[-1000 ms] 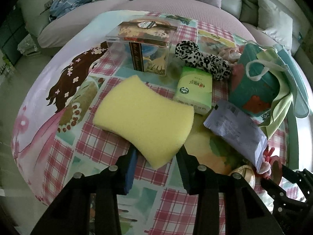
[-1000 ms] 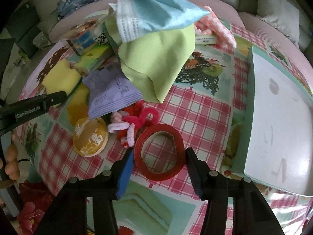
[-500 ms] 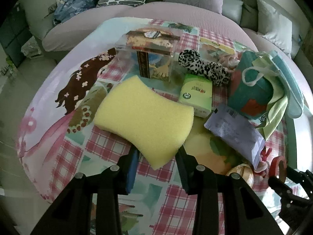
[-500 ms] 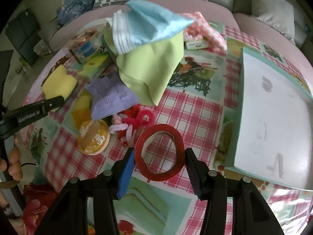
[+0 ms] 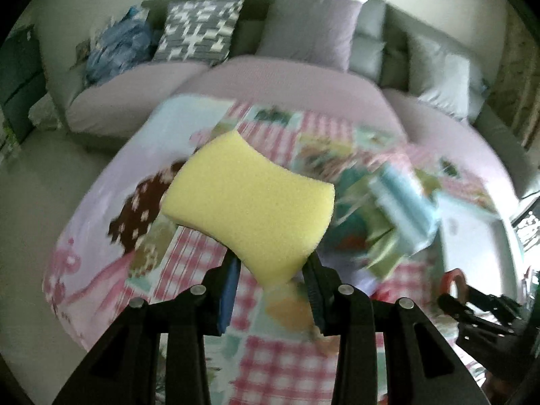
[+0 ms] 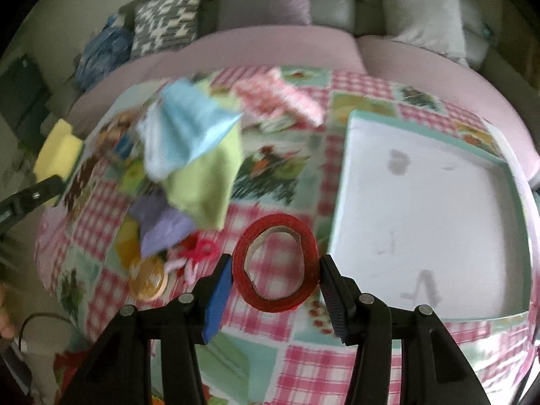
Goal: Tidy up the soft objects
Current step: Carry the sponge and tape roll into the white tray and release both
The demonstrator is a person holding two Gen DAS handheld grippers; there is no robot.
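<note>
- Step in hand: carry phase. Both claws loaded and up off the counter [image 6: 303, 364], nothing placed yet
- Left claw [image 5: 271, 281]: clamped on the near corner of the sponge [image 5: 248, 204]; sponge sticks out forward, clear of the cloth
- Right claw [image 6: 275, 278]: closed on the red tape ring [image 6: 275, 263], pads on its 2 sides, ring squashed slightly oval
- Tray [image 6: 506, 165] sits empty just right of the tape in the right view; likely the drop spot
- Rest of the pile (blue and green cloths [image 6: 199, 155], purple packet [image 6: 162, 227]) is left of the tape, blurred
- Next, my read: swing the sponge across to the tray, lower it, then release. Tape is stiff rather than soft, so it probably goes elsewhere
</note>
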